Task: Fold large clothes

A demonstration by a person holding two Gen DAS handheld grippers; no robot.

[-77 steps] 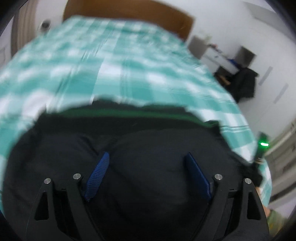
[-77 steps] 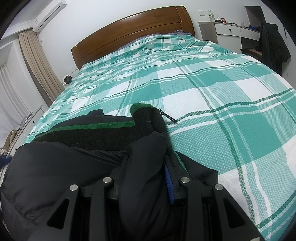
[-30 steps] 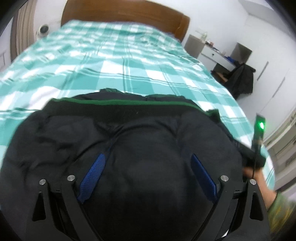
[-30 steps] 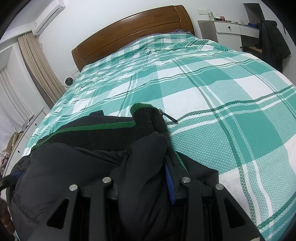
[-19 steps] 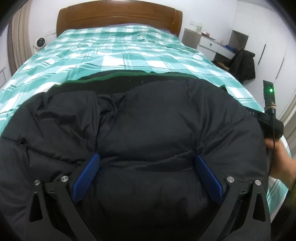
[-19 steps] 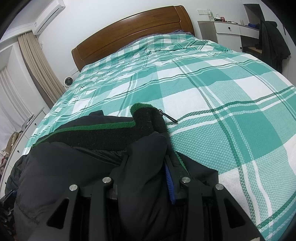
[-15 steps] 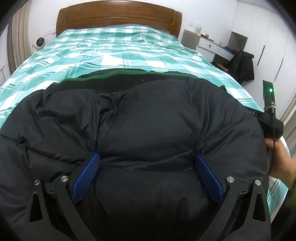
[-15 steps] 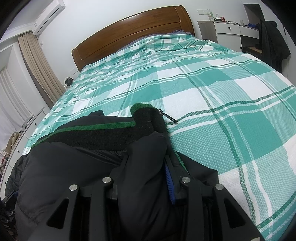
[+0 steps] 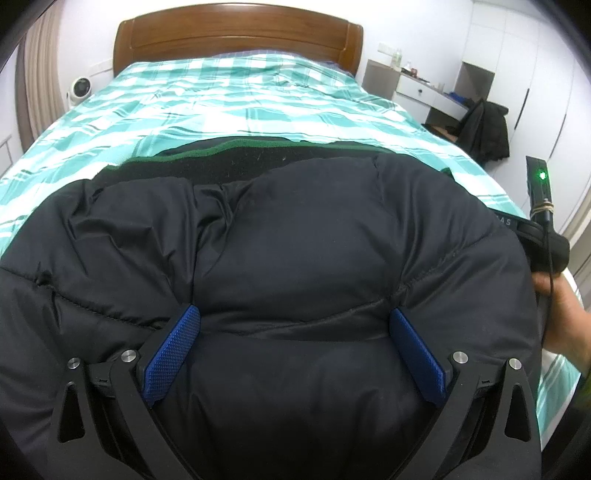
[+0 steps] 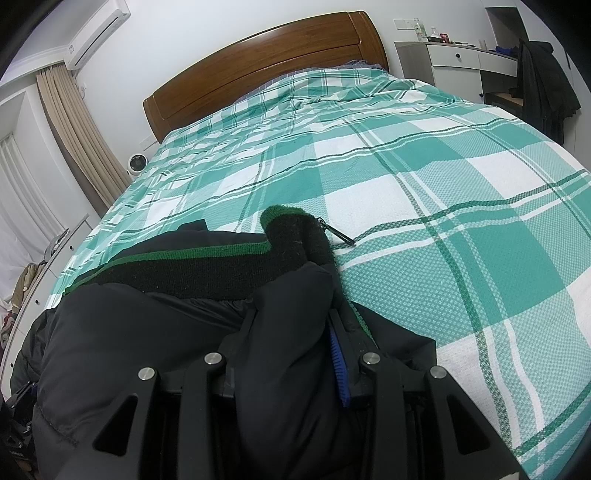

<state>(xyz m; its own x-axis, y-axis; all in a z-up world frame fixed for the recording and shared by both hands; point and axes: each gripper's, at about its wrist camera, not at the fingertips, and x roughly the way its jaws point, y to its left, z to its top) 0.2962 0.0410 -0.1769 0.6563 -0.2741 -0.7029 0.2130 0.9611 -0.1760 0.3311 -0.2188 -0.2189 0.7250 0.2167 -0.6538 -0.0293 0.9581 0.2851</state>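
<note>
A black puffer jacket (image 9: 295, 258) with a black knit collar edged in green (image 9: 229, 162) lies at the near end of a bed. My left gripper (image 9: 291, 332) is open, its blue pads (image 9: 173, 343) spread wide over the puffy fabric. In the right wrist view the jacket (image 10: 147, 332) fills the lower left. My right gripper (image 10: 295, 332) is shut on a bunched fold of the jacket just below the collar end (image 10: 291, 232). A zipper pull (image 10: 341, 236) lies on the sheet beside it.
The bed has a green and white checked cover (image 10: 443, 184) and a wooden headboard (image 9: 236, 33). A white desk (image 10: 461, 62) and a dark coat on a chair (image 10: 543, 81) stand at the right. The other hand and its gripper handle (image 9: 546, 236) show at right.
My left gripper has drawn back and lowered over the jacket, which now fills more of its view. The right gripper has stayed still, gripping the fold.
</note>
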